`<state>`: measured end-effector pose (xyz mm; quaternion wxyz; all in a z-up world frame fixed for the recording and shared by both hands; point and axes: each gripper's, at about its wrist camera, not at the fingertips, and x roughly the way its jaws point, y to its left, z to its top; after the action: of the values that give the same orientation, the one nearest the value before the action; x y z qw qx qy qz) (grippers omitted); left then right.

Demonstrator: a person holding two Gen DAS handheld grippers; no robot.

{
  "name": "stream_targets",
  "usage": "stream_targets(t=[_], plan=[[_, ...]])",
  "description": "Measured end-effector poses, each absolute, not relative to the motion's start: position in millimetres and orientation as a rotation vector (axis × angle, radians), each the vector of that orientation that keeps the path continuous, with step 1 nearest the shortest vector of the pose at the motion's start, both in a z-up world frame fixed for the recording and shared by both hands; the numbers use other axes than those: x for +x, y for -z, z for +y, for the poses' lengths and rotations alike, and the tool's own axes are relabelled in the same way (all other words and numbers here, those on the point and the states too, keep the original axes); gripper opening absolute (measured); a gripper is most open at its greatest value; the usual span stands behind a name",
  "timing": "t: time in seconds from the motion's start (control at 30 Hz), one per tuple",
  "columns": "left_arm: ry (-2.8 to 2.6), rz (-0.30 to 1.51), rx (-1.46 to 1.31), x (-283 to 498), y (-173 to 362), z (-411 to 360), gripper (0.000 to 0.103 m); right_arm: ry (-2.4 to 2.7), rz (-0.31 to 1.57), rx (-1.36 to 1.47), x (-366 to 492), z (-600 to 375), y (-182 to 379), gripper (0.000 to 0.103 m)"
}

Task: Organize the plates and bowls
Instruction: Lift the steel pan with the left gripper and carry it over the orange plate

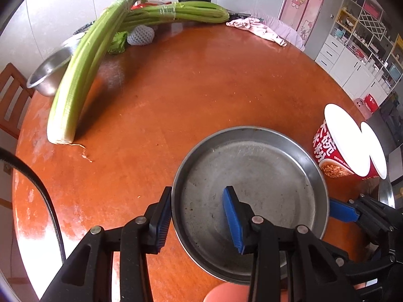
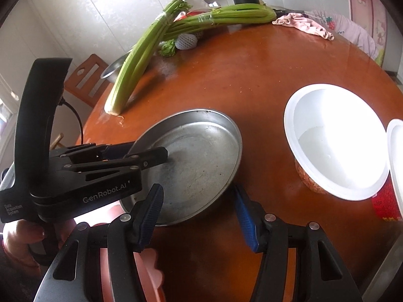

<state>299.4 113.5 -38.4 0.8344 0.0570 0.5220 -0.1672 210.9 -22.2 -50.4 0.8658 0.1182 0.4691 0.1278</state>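
**Both claws at the steel plate, near edge of the counter**

My left claw (image 1: 199, 220) stands wide, straddling the near-left rim of the steel plate (image 1: 252, 183): one pad outside the wall, the other inside over the plate's floor. I cannot tell whether either pad touches metal yet. My right claw (image 2: 199, 212) is wide too, straddling the plate's near-right rim, one pad over the plate's floor and the other outside low against the counter (image 2: 252, 80).

To do this well, I judge I should close the left pads squarely on the wall, not the lip, and lift level; thin steel may slip or tip.

Just beyond the plate's right side stand two white paper bowls (image 2: 335, 138), the second at the frame edge. Across at the far-left edge, a steel bowl (image 1: 50, 75) sits tucked under the celery (image 1: 83, 75), well apart from both claws.
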Motion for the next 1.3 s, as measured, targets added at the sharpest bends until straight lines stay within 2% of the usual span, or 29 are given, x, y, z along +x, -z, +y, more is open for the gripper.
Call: stream_targets(t=[0.67, 1.3], plan=[[0.294, 1.001, 0.068, 252.0, -13.8, 138.3, 0.041, -0.366, 0.879, 0.230, 174.6, -9.4, 2.1, 0.059], [0.209, 0.928, 0.028, 187.5, -44.2, 158.7, 0.041, -0.484, 0.843, 0.181, 118.6, 6.3, -16.2, 0.059]])
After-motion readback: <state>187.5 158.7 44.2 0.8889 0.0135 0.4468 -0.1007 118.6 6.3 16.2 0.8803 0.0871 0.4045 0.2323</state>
